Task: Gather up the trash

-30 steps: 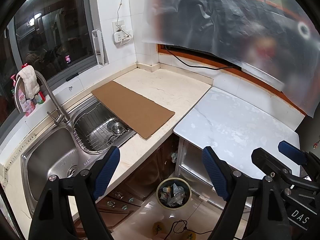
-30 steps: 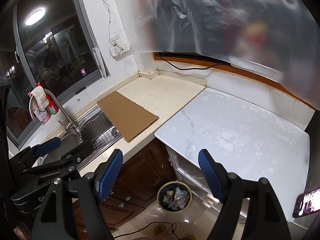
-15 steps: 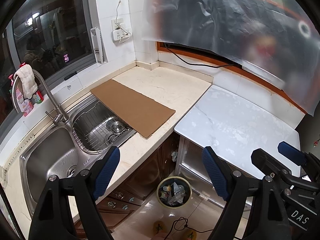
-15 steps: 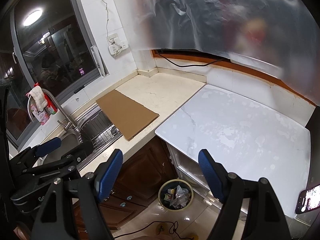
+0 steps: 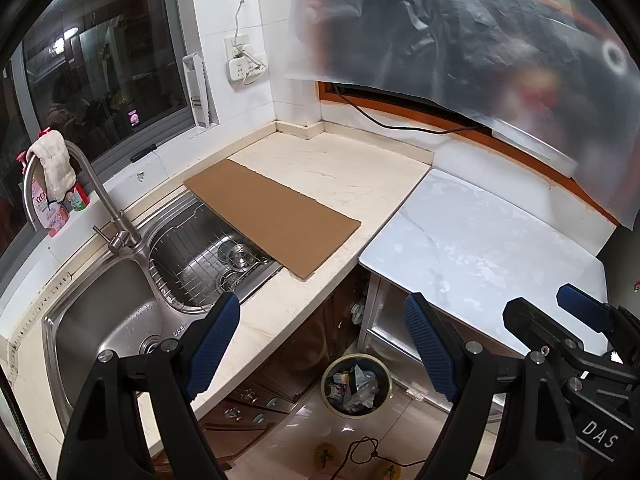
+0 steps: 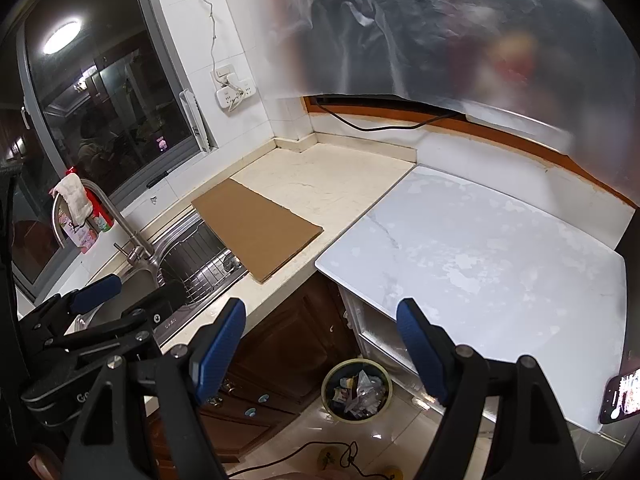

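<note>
A round waste bin (image 5: 356, 384) full of crumpled wrappers stands on the floor under the counter's corner; it also shows in the right wrist view (image 6: 357, 390). My left gripper (image 5: 322, 344) is open and empty, held high above the bin. My right gripper (image 6: 320, 344) is open and empty too, beside the left one. Each gripper shows in the other's view: the right gripper (image 5: 576, 320) at lower right, the left gripper (image 6: 100, 296) at lower left. A flat brown cardboard sheet (image 5: 272, 216) lies on the counter, partly over the sink.
A steel double sink (image 5: 100, 320) with a wire rack (image 5: 212, 256) and tap (image 5: 100, 196) lies left. A white marble slab (image 6: 480, 268) is right, with a phone (image 6: 620, 394) at its edge. A black cable (image 5: 360, 456) lies on the floor. Plastic sheeting (image 5: 480, 40) hangs behind.
Both grippers drifted slightly; the scene shifts a little in each view. Jaws stay open and empty.
</note>
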{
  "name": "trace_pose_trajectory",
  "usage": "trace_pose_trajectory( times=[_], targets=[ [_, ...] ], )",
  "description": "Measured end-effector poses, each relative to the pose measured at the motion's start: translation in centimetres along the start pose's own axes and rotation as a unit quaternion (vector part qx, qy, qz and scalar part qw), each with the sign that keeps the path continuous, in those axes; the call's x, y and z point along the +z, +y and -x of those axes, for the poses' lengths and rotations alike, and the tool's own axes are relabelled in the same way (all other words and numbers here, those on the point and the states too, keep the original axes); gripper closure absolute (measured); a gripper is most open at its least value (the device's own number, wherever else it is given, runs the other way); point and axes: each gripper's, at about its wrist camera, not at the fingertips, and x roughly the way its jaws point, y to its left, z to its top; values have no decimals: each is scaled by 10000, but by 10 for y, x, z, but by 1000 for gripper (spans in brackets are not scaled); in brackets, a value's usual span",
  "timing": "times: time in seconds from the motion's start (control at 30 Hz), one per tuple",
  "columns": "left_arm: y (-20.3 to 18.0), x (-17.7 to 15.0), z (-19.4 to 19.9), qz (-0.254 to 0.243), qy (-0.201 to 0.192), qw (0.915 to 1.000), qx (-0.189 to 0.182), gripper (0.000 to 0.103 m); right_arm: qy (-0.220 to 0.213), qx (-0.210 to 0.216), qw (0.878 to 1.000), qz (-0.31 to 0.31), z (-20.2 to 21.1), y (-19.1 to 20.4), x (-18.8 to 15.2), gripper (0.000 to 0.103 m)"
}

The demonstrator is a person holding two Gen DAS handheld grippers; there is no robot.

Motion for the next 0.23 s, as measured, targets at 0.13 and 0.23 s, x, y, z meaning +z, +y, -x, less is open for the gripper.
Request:
trace_pose_trajectory(
  times=[0.13, 0.23],
  targets=[
    [8, 3, -6, -45, 24, 10000, -29, 20, 30, -24, 10000, -53, -8, 9, 2, 24],
    [10, 5, -9, -78, 30, 10000, -30, 20, 30, -62, 9999, -107, -12, 15, 2, 24]
  ],
)
